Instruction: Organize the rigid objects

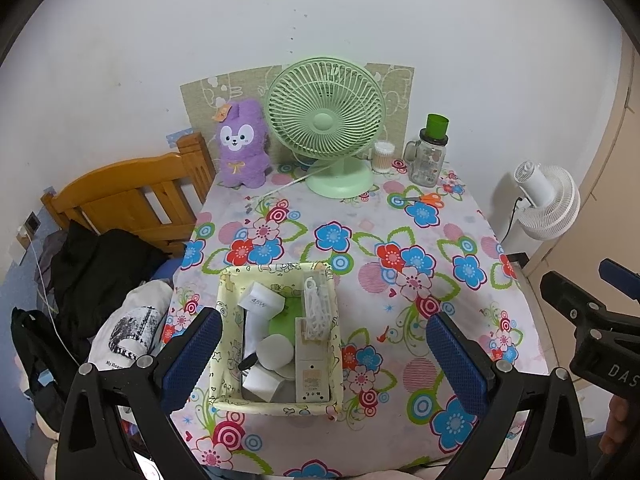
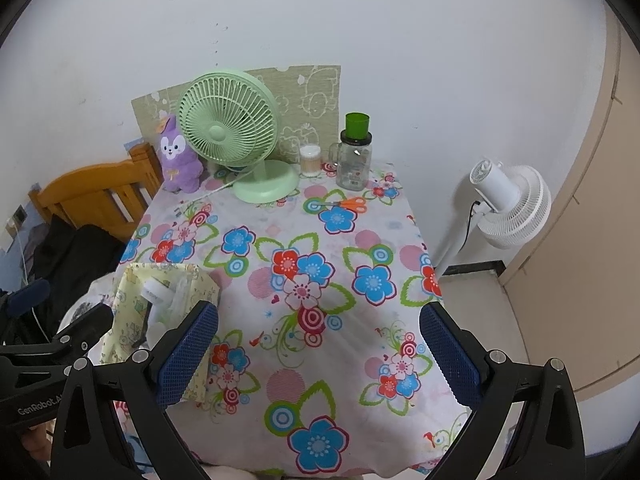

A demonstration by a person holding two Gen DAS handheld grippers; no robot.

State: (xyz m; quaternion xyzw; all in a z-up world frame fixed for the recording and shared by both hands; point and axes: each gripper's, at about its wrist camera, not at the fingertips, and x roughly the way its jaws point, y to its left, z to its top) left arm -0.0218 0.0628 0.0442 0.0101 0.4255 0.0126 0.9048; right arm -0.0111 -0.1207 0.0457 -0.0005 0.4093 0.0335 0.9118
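Note:
A pale yellow fabric basket (image 1: 336, 354) (image 2: 124, 312) sits at the table's near left, holding a white charger block (image 1: 260, 302), a white remote (image 1: 311, 376), a round white puck (image 1: 275, 351) and a bag of white clips (image 1: 318, 312). Orange-handled scissors (image 1: 426, 199) (image 2: 348, 203) lie at the far right, in front of a glass jar with a green cup on top (image 1: 430, 152) (image 2: 354, 156). My left gripper (image 1: 326, 360) is open, its blue pads straddling the basket from above. My right gripper (image 2: 320, 356) is open over bare tablecloth, holding nothing.
A green desk fan (image 1: 326, 120) (image 2: 228, 124), a purple plush rabbit (image 1: 242, 144) (image 2: 178, 158) and a cotton-swab tub (image 1: 384, 156) (image 2: 311, 160) line the far edge. A wooden bed frame (image 1: 128, 196) with clothes is left; a white floor fan (image 1: 548, 200) (image 2: 508, 204) stands right.

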